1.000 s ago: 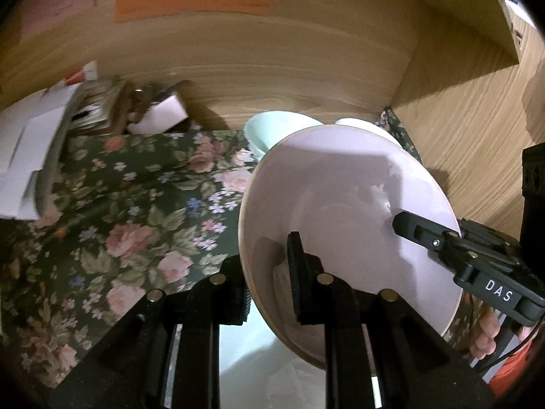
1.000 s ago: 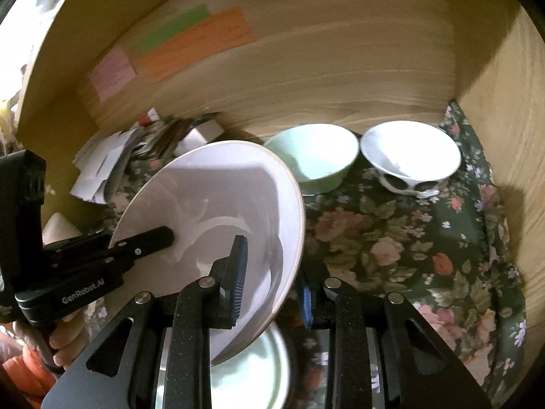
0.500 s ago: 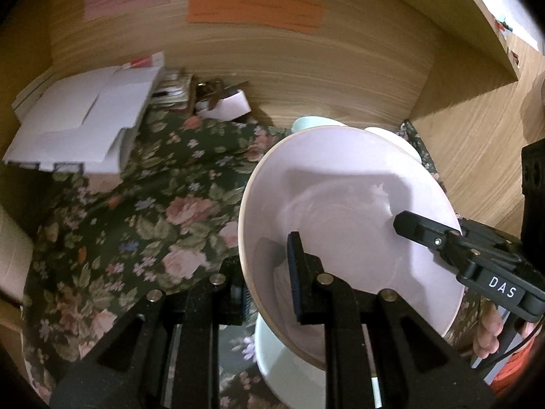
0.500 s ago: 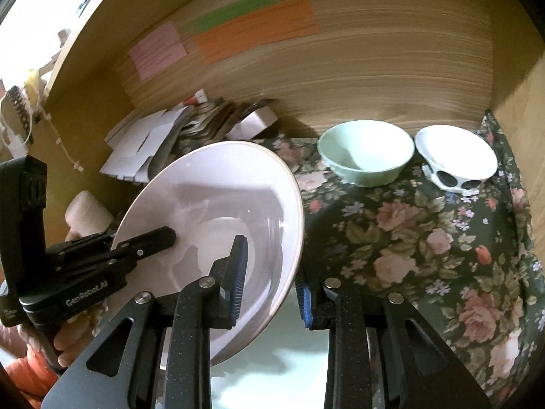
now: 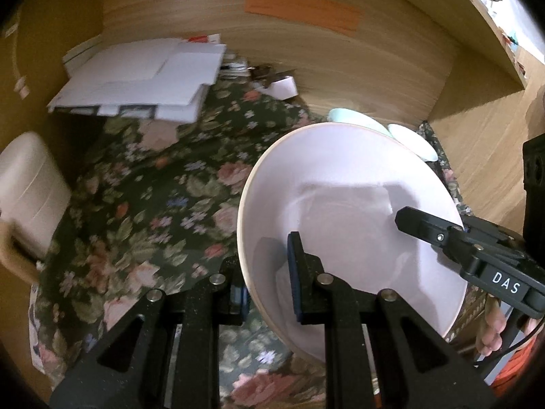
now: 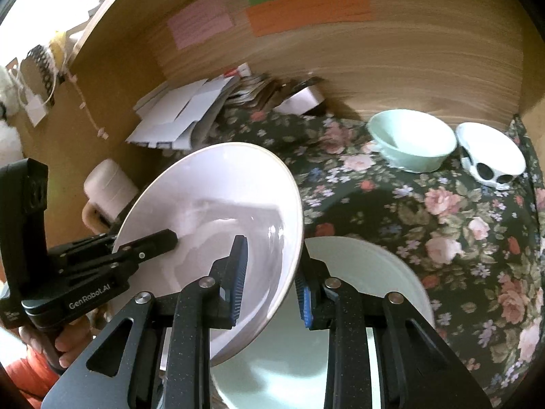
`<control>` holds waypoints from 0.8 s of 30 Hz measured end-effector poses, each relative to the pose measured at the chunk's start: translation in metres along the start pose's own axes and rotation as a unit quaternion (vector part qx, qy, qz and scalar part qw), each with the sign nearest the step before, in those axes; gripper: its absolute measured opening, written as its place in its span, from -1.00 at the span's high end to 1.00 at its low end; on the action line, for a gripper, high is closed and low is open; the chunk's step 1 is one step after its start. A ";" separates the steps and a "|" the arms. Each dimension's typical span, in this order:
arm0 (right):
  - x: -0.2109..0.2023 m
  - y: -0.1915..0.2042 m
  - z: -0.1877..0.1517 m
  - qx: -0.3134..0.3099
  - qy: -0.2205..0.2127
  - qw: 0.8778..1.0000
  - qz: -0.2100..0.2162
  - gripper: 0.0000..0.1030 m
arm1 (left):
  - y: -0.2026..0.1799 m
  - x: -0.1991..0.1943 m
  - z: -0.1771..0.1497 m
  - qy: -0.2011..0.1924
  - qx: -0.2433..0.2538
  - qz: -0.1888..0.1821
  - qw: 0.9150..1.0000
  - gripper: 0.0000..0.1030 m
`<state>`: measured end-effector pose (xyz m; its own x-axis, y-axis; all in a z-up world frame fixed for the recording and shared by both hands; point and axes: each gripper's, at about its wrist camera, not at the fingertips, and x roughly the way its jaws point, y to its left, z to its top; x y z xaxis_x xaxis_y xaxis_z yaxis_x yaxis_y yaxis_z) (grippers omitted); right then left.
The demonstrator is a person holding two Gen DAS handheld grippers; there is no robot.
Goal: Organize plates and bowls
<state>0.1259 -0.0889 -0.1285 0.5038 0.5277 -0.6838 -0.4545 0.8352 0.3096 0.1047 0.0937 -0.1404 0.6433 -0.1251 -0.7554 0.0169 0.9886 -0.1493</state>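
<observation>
Both tongs have carried the pink plate [image 5: 347, 204] sideways, away from the green bowl [image 6: 412, 139] and white bowl [image 6: 490, 156] by the wall. Left tongs [image 5: 269, 286] pinch its left rim, right tongs [image 6: 272, 283] pinch its right rim. It hangs tilted above the flowery bench [image 6: 460, 238], just over a pale plate [image 6: 357, 272].

Pale pink plate [image 6: 218, 187], mint bowl [image 6: 412, 143], dark floral tablecloth [image 6: 460, 225]
</observation>
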 end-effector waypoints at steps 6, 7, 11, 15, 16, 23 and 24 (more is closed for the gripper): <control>0.017 0.020 -0.004 -0.013 0.019 1.000 0.020 0.53 | 0.025 -0.010 -0.016 0.001 -0.019 0.017 1.000 0.65; 0.019 0.022 -0.004 -0.015 0.023 0.999 0.023 0.53 | 0.030 -0.011 -0.019 0.003 -0.023 0.020 1.000 0.65; 0.033 0.032 -0.008 -0.021 0.041 0.998 0.033 0.53 | 0.046 -0.013 -0.028 0.010 -0.036 0.030 0.999 0.65; 0.045 0.041 -0.011 -0.025 0.057 0.997 0.040 0.53 | 0.060 -0.011 -0.038 0.022 -0.050 0.038 0.998 0.65; 0.048 0.043 -0.012 -0.028 0.060 0.997 0.040 0.53 | 0.063 -0.011 -0.041 0.025 -0.056 0.038 0.997 0.65; 0.065 0.053 -0.015 -0.041 0.085 0.995 0.042 0.53 | 0.076 -0.008 -0.054 0.035 -0.071 0.046 0.996 0.65; 0.068 0.054 -0.015 -0.043 0.089 0.994 0.043 0.53 | 0.078 -0.007 -0.055 0.035 -0.073 0.048 0.996 0.65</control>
<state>0.1248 -0.0101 -0.1681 0.3269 0.5539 -0.7657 -0.5548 0.7684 0.3190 0.0590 0.1672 -0.1820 0.5810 -0.0410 -0.8129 -0.1574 0.9742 -0.1617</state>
